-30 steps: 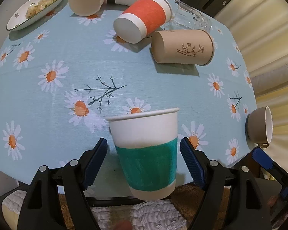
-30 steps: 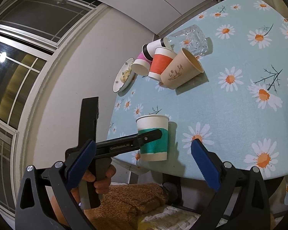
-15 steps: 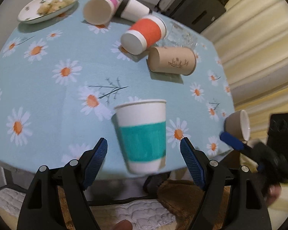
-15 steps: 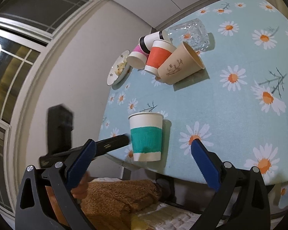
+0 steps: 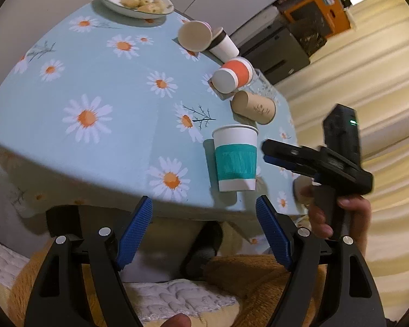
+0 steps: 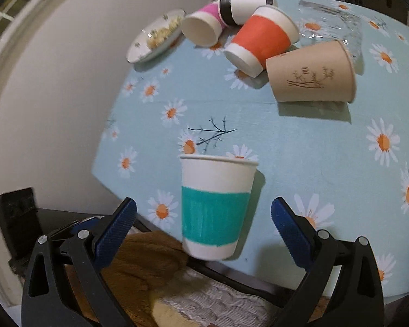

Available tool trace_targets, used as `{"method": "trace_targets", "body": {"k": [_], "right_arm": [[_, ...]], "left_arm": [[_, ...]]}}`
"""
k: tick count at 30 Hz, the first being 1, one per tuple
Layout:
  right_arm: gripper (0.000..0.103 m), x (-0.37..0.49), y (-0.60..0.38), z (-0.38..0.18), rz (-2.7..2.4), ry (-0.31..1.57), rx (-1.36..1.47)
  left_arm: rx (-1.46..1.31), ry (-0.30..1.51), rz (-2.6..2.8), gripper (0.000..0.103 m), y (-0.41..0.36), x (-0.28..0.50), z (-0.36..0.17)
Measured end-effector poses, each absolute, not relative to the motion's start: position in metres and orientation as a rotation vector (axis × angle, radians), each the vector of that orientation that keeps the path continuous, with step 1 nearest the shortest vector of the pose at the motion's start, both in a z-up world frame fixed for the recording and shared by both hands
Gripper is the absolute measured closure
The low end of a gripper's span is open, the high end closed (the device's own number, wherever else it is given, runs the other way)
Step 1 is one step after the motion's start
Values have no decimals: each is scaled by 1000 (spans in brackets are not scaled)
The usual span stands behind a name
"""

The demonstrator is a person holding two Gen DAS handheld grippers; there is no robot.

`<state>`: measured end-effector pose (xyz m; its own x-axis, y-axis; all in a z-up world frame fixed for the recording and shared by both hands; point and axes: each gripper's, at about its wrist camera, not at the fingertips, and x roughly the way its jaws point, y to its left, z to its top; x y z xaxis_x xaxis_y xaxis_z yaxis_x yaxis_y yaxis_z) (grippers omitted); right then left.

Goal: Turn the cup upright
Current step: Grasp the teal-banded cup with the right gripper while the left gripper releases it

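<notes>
A white paper cup with a teal band (image 5: pixel 235 158) (image 6: pixel 216 207) stands upright near the front edge of the daisy tablecloth (image 5: pixel 101 87) (image 6: pixel 313 147). My left gripper (image 5: pixel 204 223) is open and empty, pulled back below the table edge, apart from the cup. My right gripper (image 6: pixel 203 218) is open, its blue pads (image 6: pixel 116 224) on either side of the cup without touching it. In the left wrist view the right gripper (image 5: pixel 316 163) shows just right of the cup.
Several cups lie on their sides at the back: a kraft one (image 6: pixel 312 76), an orange one (image 6: pixel 261 39), a pink one (image 6: pixel 203 27) and a black-rimmed white one (image 6: pixel 242 5). A glass (image 6: pixel 330 24) and a plate of food (image 6: pixel 156 36) sit behind them. A brown blanket (image 6: pixel 147 261) lies below the table edge.
My left gripper has drawn back and to the left, away from the upright teal cup. My right gripper has swung in closer, now facing the cup between its open fingers.
</notes>
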<state>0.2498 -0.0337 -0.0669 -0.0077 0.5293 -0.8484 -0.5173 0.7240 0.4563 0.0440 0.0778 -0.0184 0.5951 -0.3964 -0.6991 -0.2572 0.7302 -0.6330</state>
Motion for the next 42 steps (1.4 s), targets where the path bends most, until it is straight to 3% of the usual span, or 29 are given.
{"method": "trace_targets", "body": {"k": [7, 20, 27, 36, 42], "right_arm": [[6, 253, -8, -77, 763, 1410, -104], [29, 266, 3, -93, 666, 1477, -181], [35, 267, 4, -96, 665, 1487, -166], [36, 262, -8, -83, 667, 1427, -133], [37, 249, -24, -50, 658, 1233, -91]], "left_arm": [[-834, 863, -141, 27, 82, 22, -17], [-868, 840, -182, 27, 84, 23, -30], [-865, 850, -190, 27, 84, 31, -34], [-847, 862, -181, 27, 85, 37, -36], [-831, 858, -172, 27, 89, 44, -35]]}}
